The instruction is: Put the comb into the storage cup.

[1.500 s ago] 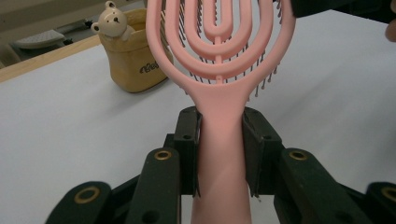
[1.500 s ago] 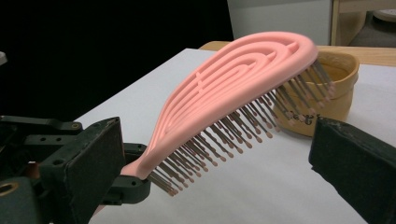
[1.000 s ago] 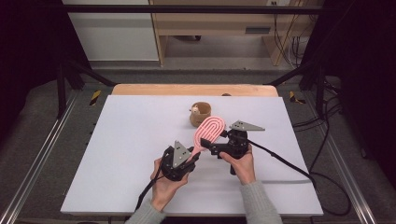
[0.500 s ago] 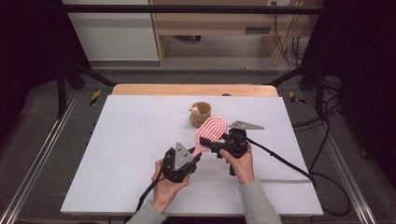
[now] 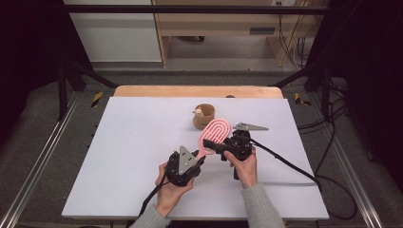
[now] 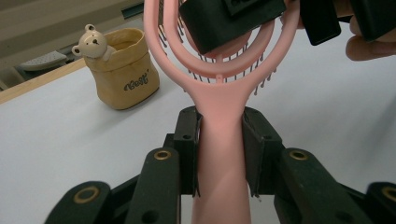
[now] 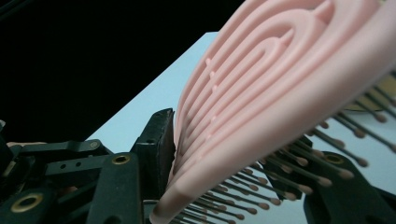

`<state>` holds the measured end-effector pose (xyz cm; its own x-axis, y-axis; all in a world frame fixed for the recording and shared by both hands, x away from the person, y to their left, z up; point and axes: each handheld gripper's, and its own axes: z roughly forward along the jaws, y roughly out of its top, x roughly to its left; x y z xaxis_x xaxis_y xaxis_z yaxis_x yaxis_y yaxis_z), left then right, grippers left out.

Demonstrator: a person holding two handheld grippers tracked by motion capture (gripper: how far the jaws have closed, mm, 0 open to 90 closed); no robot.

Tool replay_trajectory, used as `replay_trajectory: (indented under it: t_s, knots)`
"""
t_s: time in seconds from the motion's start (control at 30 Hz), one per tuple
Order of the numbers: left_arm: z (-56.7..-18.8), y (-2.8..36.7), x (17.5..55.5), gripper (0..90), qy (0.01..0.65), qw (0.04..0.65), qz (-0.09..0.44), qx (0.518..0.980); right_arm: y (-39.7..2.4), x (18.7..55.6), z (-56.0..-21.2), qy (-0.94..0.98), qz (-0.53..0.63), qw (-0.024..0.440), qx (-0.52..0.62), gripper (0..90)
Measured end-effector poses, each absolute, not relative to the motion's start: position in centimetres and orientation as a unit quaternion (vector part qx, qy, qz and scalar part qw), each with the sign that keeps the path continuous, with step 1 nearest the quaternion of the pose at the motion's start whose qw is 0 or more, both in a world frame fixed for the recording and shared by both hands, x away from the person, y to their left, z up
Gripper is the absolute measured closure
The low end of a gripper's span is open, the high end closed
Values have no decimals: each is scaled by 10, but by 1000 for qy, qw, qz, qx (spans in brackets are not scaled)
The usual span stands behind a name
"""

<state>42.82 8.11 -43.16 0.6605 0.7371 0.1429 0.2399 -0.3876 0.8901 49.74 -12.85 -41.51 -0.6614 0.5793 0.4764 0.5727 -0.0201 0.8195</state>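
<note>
A pink hairbrush hangs above the white table. My left gripper is shut on its handle, one pad on each side. My right gripper comes from the right and straddles the brush head. Its jaws have just been closing on the head: one pad lies against the ribbed back, the other meets the bristle tips. In the left gripper view, the right gripper's black jaws sit across the top of the head.
A small tan cup with a bear figure stands just behind the brush. The white table has a wooden back edge. Cables trail off to the right.
The right gripper's jaws have closed in on the brush head. Both hands and the brush stay where they were.
</note>
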Motion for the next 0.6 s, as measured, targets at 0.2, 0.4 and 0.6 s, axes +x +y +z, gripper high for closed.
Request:
replay_trajectory:
  t_s: [0.2,0.4,0.6]
  knots:
    - [-434,80,428,692,309,456,274,788,-129,497,-415,702,582,-8,410,528]
    - [-434,78,428,691,307,457,276,788,-129,494,-413,698,588,-13,407,570]
    - [-435,76,428,690,306,456,277,789,-130,492,-411,699,592,-18,402,605]
